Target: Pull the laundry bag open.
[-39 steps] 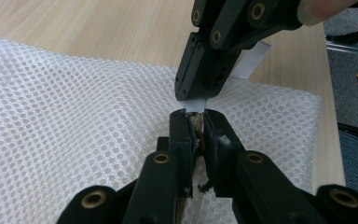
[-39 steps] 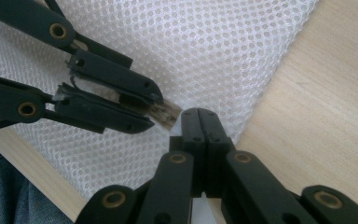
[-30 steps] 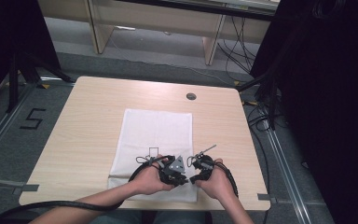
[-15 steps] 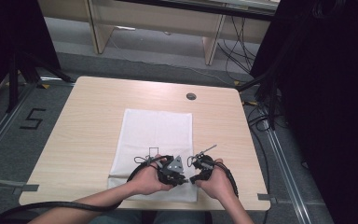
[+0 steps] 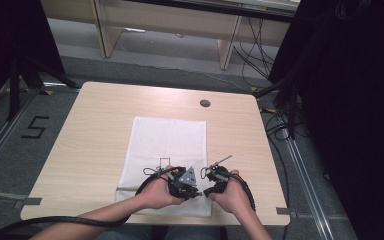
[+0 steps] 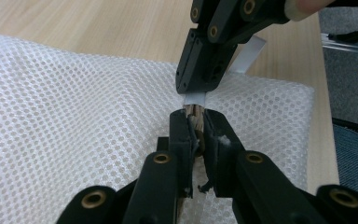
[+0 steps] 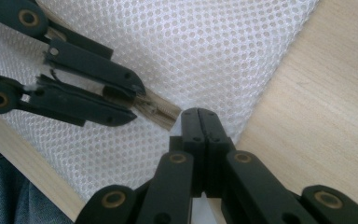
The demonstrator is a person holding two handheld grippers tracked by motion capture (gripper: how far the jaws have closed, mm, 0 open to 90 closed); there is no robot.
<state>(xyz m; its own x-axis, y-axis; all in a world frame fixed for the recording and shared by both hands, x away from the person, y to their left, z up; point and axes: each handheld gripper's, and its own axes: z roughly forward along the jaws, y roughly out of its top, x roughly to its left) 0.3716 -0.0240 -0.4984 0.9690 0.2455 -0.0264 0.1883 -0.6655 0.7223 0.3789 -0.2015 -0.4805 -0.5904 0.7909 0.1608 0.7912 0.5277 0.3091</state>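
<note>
White mesh, dotted all over with small holes, makes up the laundry bag (image 5: 167,155) that lies flat on the pale wooden table (image 5: 90,130), stretching away from both my claws toward the far edge, its near end right under them. Along that near end runs a beige zipper (image 7: 156,111), and that is where my left claw (image 6: 195,122) sits: its jaws are drawn narrow and pinch the zipper between their tips, the mesh bunching a little on either side. Straight ahead of those tips, almost touching them, my right claw (image 6: 196,88) comes down from above with a white tab (image 6: 248,55) clamped in its jaws, one end of the tab poking out just beyond my left tips and the other rising behind the right jaws. From my right claw's own view, its jaws (image 7: 204,122) are pressed together, tip resting at the end of the zipper, with the left claw's (image 7: 137,100) two jaws coming in from its upper left and bare table off to its right past the bag's corner. From above, my left hand (image 5: 157,192) and right hand (image 5: 232,195) hold the claws close together at the bag's near right part, cables trailing back from them.
</note>
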